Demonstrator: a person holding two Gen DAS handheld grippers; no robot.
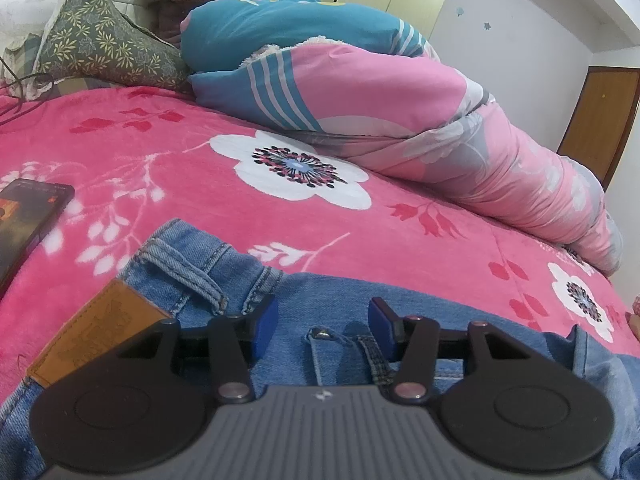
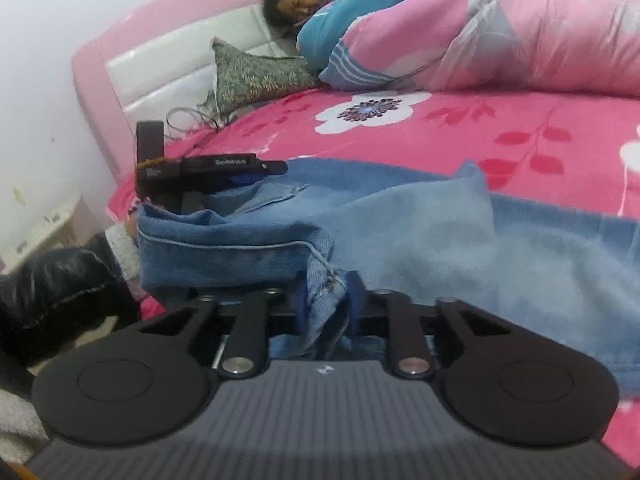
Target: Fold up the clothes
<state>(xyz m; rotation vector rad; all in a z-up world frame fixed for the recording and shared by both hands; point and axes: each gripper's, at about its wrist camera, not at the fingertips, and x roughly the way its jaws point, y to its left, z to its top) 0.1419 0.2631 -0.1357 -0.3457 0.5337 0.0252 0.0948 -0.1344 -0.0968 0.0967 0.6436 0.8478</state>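
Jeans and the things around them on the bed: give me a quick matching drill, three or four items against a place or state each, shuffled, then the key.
Items:
1. jeans
2. phone
3. floral pillow
4. right gripper

Places or states:
A. propped near the headboard
B. lying flat on the pink blanket, at the left in the left wrist view
C. shut on a fold of denim
D. spread across the near edge of the bed

Pairs: 1-D, 2-B, 3-A, 4-C

1. Jeans (image 1: 320, 292) lie on the blanket (image 1: 200, 152) at frame bottom.
2. Phone (image 1: 28, 220) — left edge, on the blanket.
3. Quilt (image 1: 400, 92) behind, upper right; pillow (image 1: 104, 40) — upper left.
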